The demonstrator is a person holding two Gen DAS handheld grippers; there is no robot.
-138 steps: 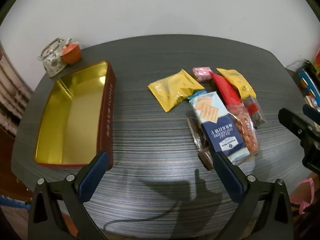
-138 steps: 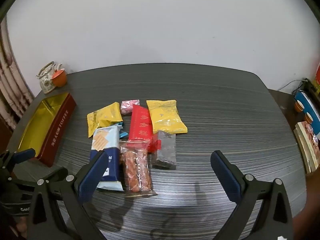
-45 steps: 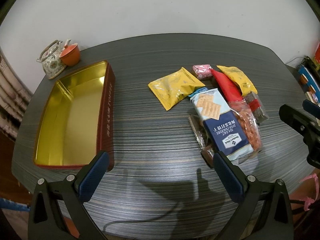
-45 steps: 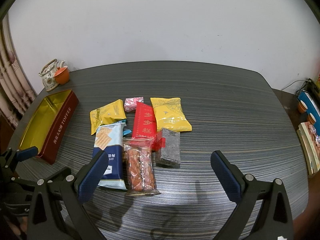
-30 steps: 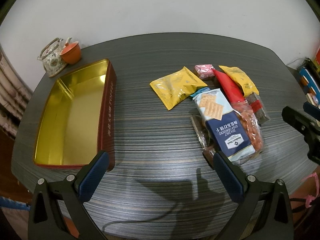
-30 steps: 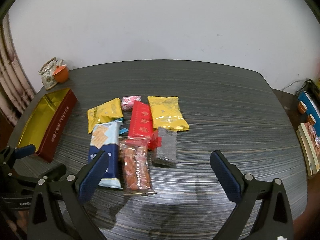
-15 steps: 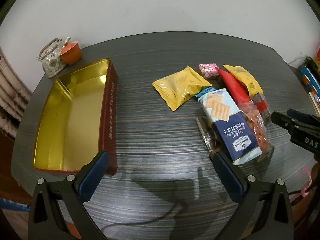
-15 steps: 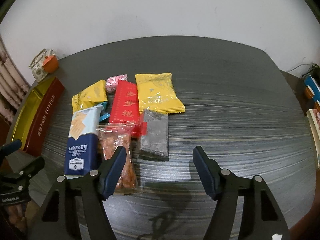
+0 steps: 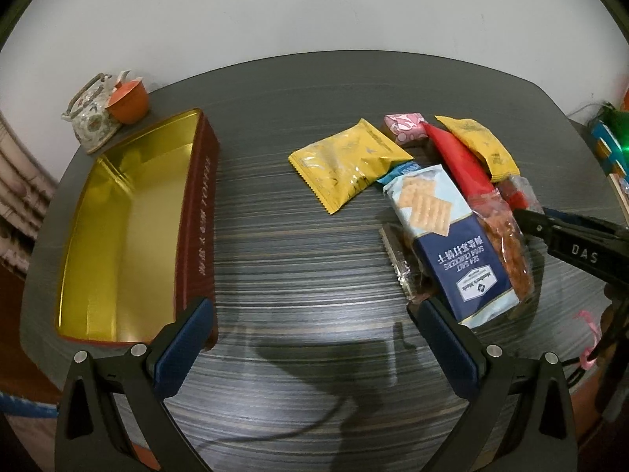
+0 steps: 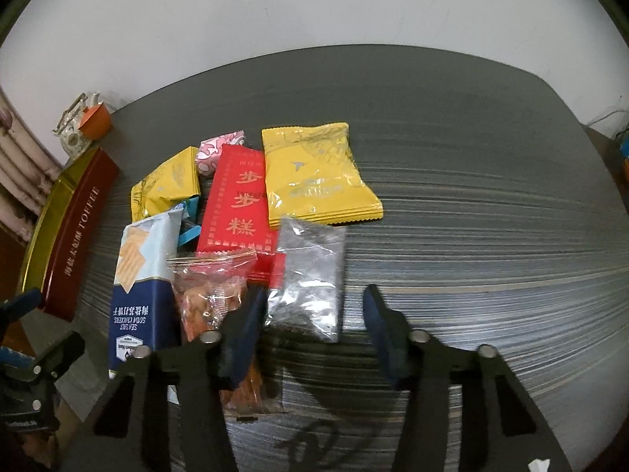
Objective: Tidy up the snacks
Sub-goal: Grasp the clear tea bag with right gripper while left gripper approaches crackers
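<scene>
A pile of snacks lies on the dark table: a clear dark-filled packet (image 10: 310, 275), a red packet (image 10: 236, 204), two yellow packets (image 10: 314, 173) (image 9: 346, 163), a blue cracker pack (image 9: 444, 240), a clear orange-snack bag (image 10: 208, 295) and a pink candy (image 9: 405, 128). An empty red tin with a gold inside (image 9: 118, 236) stands at the left. My right gripper (image 10: 310, 314) is open, its fingers either side of the clear dark-filled packet's near end. My left gripper (image 9: 310, 338) is open and empty over bare table between tin and pile.
A teapot (image 9: 92, 118) and an orange cup (image 9: 127, 102) stand at the table's far left corner behind the tin. Books and boxes (image 9: 613, 145) sit off the table's right edge. A wall runs behind the table.
My right gripper has moved forward and down to the pile and its jaws have narrowed around the clear dark-filled packet. The left gripper has barely moved.
</scene>
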